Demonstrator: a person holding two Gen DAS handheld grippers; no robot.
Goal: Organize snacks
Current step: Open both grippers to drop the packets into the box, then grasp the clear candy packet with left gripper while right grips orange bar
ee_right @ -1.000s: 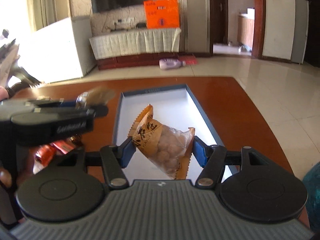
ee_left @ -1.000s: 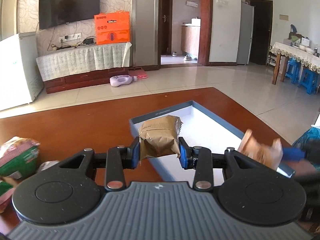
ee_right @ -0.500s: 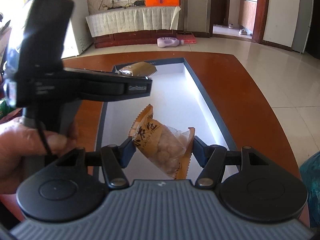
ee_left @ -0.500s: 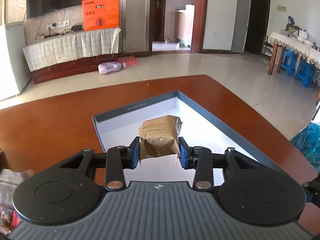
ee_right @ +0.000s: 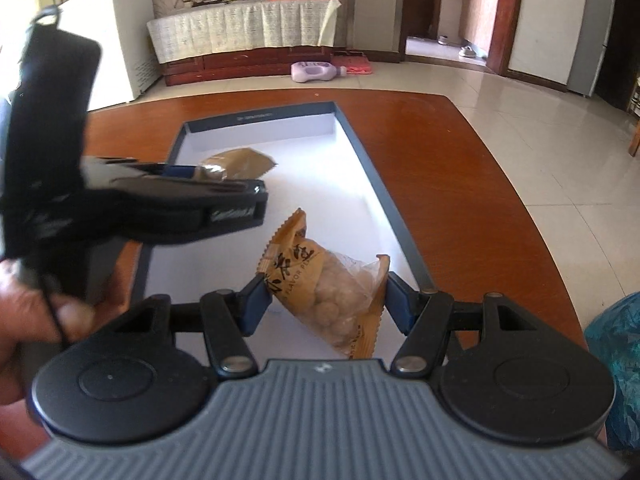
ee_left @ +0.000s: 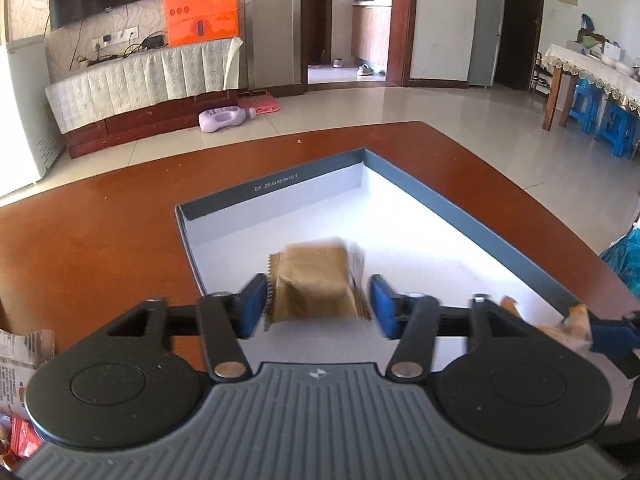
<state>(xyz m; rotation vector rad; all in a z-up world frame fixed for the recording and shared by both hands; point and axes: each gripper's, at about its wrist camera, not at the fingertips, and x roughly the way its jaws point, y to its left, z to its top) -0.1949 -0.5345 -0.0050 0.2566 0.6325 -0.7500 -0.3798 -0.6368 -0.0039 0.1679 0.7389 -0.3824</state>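
Note:
A shallow blue-rimmed box [ee_left: 276, 188] with a white floor lies on the brown table. My left gripper [ee_left: 318, 306] hangs low over its near-left corner with its jaws opening. The brown paper packet [ee_left: 316, 280] sits blurred between the pads, with a gap showing on its right side. In the right wrist view the left gripper [ee_right: 212, 178] reaches in from the left with the brown packet [ee_right: 240, 160] at its tips. My right gripper [ee_right: 326, 300] is shut on an orange bag of round snacks [ee_right: 324, 284], held tilted over the near end of the box [ee_right: 392, 208].
Loose snack wrappers [ee_left: 24, 356] lie at the left table edge. A teal plastic bag [ee_right: 616, 360] sits past the table's right edge. A person's hand [ee_right: 24, 312] grips the left tool's handle. The brown table [ee_left: 100, 220] surrounds the box.
The left gripper came forward and down over the box, then spread its jaws off the brown packet. The right gripper dipped slightly toward the box, still holding the orange bag.

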